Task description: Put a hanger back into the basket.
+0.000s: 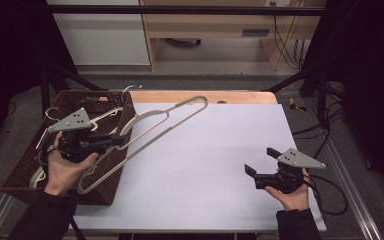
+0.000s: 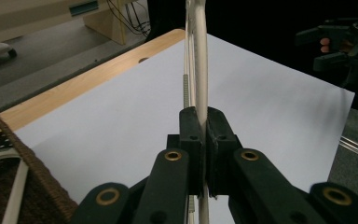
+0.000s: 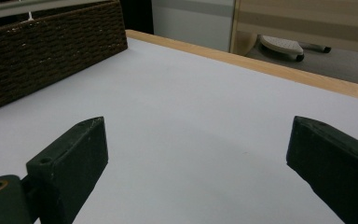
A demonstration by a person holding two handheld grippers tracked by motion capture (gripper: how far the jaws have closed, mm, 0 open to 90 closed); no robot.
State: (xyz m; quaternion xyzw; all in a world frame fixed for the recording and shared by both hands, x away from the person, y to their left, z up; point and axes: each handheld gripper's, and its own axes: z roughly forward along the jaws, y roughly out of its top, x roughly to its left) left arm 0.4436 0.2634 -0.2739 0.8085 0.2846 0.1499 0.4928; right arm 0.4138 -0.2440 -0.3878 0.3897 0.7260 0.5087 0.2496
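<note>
Left gripper view showed the left hand-held gripper (image 2: 206, 122) with its black jaws pressed together on the pale bar of a clothes hanger (image 2: 200, 56), which ran straight up between them. Seen from the high view, that left hand-held gripper (image 1: 111, 143) sat above the right rim of a dark wicker basket (image 1: 22, 172) at the bench's left edge, and the clothes hanger (image 1: 165, 122) slanted out of the basket over the left half of the bench toward the far edge, its lower end still over the basket. More pale hangers (image 1: 55, 112) lay inside the basket. The right hand-held gripper (image 1: 260, 161) hovered near the bench's near right corner, well apart from the hanger, with its jaws spread wide and nothing between them; in the right gripper view the two black jaws framed bare sheet.

A white sheet (image 1: 220, 160) covered most of the bench (image 1: 205, 96), leaving a strip of light wood bare along the far edge. Black cables (image 1: 330, 195) trailed off the right edge. Beyond the far edge lay a grey floor (image 1: 220, 65), a light wooden cabinet (image 1: 220, 25) with cables hanging beside it, and a white panel (image 1: 100, 35) to its left. Dark frame bars (image 1: 180, 10) crossed overhead, and the room's sides were dim.
</note>
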